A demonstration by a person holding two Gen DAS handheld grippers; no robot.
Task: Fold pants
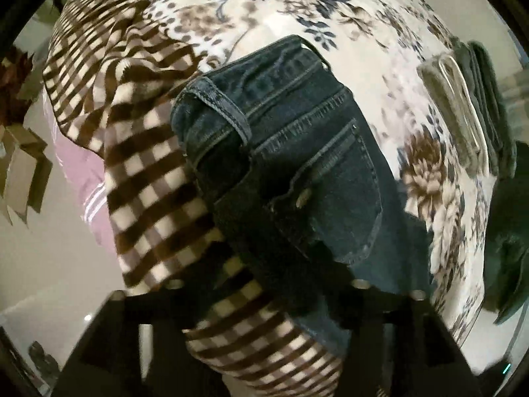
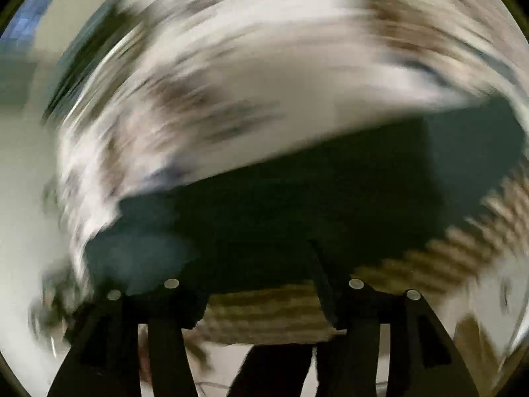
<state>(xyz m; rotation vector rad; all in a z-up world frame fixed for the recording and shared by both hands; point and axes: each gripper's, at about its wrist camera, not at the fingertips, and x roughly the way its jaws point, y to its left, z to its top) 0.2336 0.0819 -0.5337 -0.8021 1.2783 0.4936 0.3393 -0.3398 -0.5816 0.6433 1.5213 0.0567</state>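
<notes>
Dark blue jeans (image 1: 297, 152) lie on a bed with a floral blanket (image 1: 264, 6); the waistband, a belt loop and a back pocket face me. My left gripper (image 1: 264, 241) sits over the waist end and appears shut on the jeans near the waistband, its fingers dark against the denim. The right wrist view is heavily motion-blurred. It shows dark jeans fabric (image 2: 297, 198) stretched across the front of my right gripper (image 2: 264, 278), which looks shut on it, though the blur hides the fingertips.
A brown-and-cream checked blanket (image 1: 148, 165) hangs over the bed's left edge. A stack of folded clothes (image 1: 469, 109) lies at the right side of the bed, with dark cloth (image 1: 509, 218) below it. Cardboard boxes (image 1: 23, 172) stand on the floor at left.
</notes>
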